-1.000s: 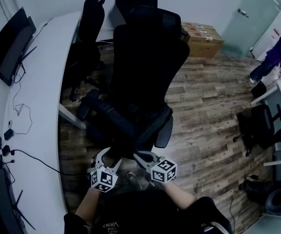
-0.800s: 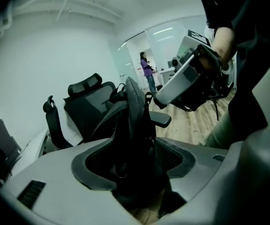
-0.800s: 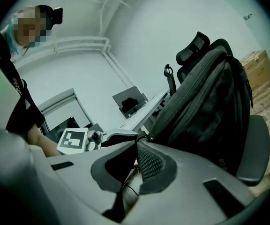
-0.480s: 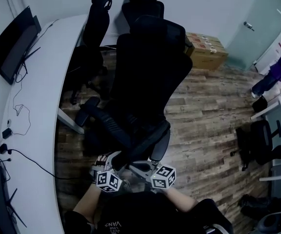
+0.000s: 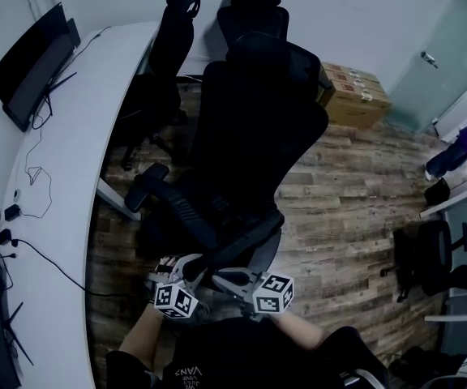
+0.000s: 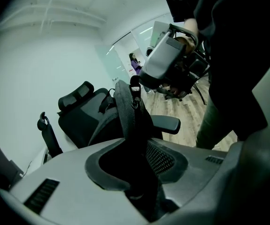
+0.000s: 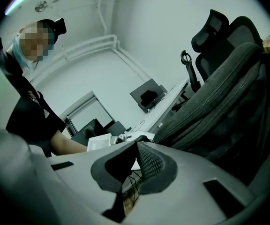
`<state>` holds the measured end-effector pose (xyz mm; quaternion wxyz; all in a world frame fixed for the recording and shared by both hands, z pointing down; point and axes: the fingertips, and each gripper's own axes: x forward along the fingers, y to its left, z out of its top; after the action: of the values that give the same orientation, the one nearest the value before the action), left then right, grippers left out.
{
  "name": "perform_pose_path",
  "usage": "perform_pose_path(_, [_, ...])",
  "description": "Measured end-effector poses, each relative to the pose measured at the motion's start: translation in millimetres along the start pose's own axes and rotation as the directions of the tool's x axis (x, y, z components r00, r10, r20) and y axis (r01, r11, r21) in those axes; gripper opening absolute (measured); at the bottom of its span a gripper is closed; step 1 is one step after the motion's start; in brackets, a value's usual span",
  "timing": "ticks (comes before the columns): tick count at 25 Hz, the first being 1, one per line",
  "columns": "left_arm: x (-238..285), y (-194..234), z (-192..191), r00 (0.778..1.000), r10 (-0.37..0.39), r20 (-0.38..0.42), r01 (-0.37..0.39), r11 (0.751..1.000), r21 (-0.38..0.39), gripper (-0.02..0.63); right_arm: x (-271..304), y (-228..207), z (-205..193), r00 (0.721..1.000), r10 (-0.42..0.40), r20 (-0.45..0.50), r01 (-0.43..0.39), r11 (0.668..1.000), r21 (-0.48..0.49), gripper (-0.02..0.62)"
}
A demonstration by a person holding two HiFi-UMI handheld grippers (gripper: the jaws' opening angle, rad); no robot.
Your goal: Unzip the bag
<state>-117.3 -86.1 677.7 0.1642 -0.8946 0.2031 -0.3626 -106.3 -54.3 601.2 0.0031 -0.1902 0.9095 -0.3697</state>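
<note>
One bag [image 6: 125,114], two tongs [image 5: 178,267] [image 5: 221,280]

The bag [image 6: 128,111] is standing up between the left gripper's [image 6: 137,165] fingers, with its jaws closing on the zippered edge. The right gripper [image 7: 136,146] is hanging above those fingers, at the bag's top. Beyond the fingers an office chair [image 6: 78,109] is standing, its armrest [image 6: 165,123] jutting out right of the bag.

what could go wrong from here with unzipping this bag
On the left gripper the jaws are closing on the bag along its zippered ridge; clamping the zip line may jam it. The right gripper is shut with no pull showing between its jaws, so it may tug at nothing.
</note>
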Motion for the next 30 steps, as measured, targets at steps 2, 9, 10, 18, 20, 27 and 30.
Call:
perform_pose_path(2, [2, 5, 4, 1.000, 0.012, 0.000, -0.012, 1.000, -0.007, 0.138, -5, -4, 11, 1.000, 0.014, 0.027, -0.015, 0.999, 0.029, 0.046])
perform_pose_path(9, [6, 24, 13, 0.999, 0.049, -0.013, -0.050, 0.998, -0.026, 0.119, -18, -17, 42, 0.995, 0.032, 0.093, -0.040, 0.995, 0.088, 0.046])
perform_pose_path(10, [7, 26, 13, 0.998, 0.054, -0.017, -0.054, 0.998, -0.028, 0.117, -21, -19, 46, 0.994, 0.031, 0.103, -0.040, 0.995, 0.092, 0.046])
perform_pose_path(18, [11, 34, 16, 0.996, 0.081, -0.048, -0.084, 0.995, -0.056, 0.109, -45, -36, 72, 0.987, 0.027, 0.159, -0.042, 0.995, 0.092, 0.046])
perform_pose_path(20, [14, 35, 16, 0.994, 0.092, -0.060, -0.095, 0.994, -0.056, 0.107, -53, -42, 76, 0.985, 0.023, 0.169, -0.039, 0.995, 0.092, 0.046])
perform_pose_path(27, [20, 41, 28, 0.990, 0.120, -0.080, -0.127, 0.989, -0.081, 0.106, -74, -57, 89, 0.983, 0.022, 0.185, -0.043, 0.993, 0.107, 0.046])
perform_pose_path(30, [23, 42, 32, 0.987, 0.132, -0.093, -0.140, 0.986, -0.092, 0.104, -81, -63, 95, 0.980, 0.032, 0.198, -0.057, 0.991, 0.119, 0.046])
